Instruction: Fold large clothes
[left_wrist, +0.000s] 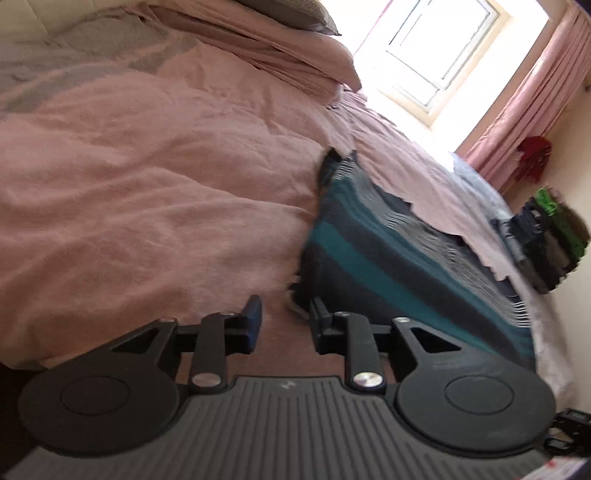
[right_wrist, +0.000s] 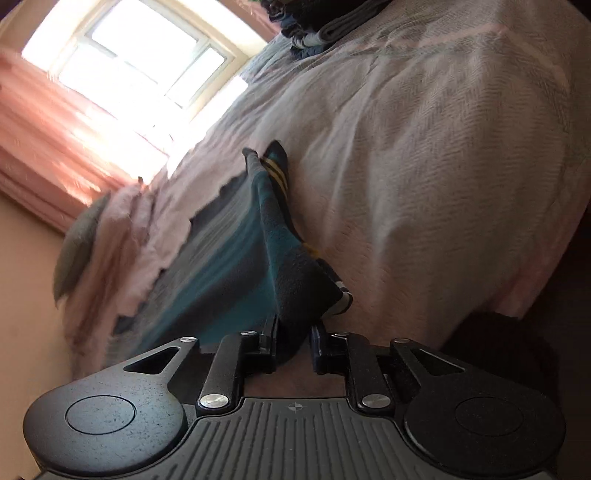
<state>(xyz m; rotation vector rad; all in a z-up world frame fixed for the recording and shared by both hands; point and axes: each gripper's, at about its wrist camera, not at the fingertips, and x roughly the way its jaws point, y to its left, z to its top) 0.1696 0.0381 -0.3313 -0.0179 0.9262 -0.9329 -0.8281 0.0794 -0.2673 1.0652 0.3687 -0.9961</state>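
A dark knitted garment with teal, grey and yellow stripes (left_wrist: 388, 258) lies across the pink bedcover (left_wrist: 147, 184). In the left wrist view my left gripper (left_wrist: 286, 321) stands open just above the cover. Its right finger is beside the garment's near corner, and only pink cover shows between the fingers. In the right wrist view a raised fold of the same garment (right_wrist: 288, 266) runs down between the fingers of my right gripper (right_wrist: 293, 339). The jaws stand apart around the fold, with a gap on the right side. Both views are blurred by motion.
A stack of folded dark clothes (left_wrist: 546, 243) sits at the bed's far edge, also at the top of the right wrist view as the clothes stack (right_wrist: 314, 22). Behind are a bright window (left_wrist: 436, 48), pink curtains (left_wrist: 535, 103) and a grey pillow (right_wrist: 77, 240). The bedcover (right_wrist: 424, 166) spreads wide to the right.
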